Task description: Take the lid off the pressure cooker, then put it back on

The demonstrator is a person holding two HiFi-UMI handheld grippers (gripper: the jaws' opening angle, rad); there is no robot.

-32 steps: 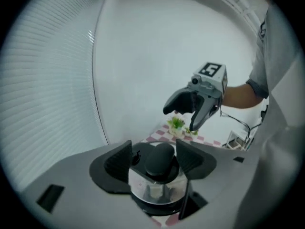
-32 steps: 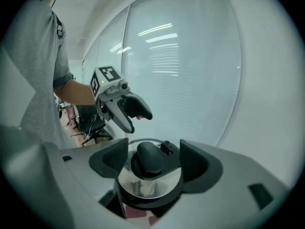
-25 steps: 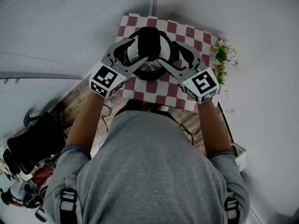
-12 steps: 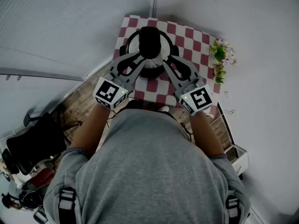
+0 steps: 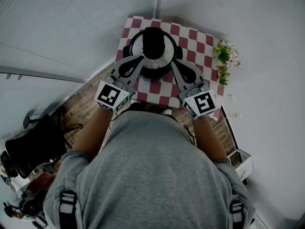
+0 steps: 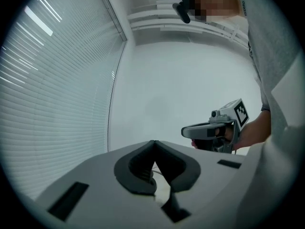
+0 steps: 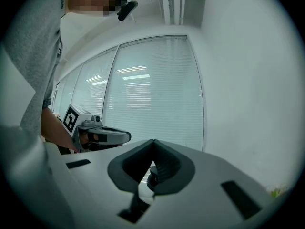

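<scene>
A pressure cooker [image 5: 153, 71] is seen from above, standing toward the far side of a small table covered with a red-and-white checked cloth [image 5: 190, 36]. Its lid [image 5: 153, 43], topped by a black handle, is seated on the pot, so the cooker is judged to be closed. A small spray of flowers [image 5: 225, 56] is set at the cloth's right edge, well clear of the work.

The left gripper [image 5: 141, 57] and the right gripper [image 5: 172, 61] are held on either side of the cooker's near edge, angled inward so that their tips point at the lid from both sides. The jaws of both have just been closing and are now pressed fully together. Nothing is caught between either pair: in each gripper view only the wall, the window blinds and the other gripper are seen beyond the tips. Whether the tips touch the cooker cannot be told from above.

This symmetrical stance is judged to suit a two-sided hold on the lid, yet no hold is taken at present
</scene>
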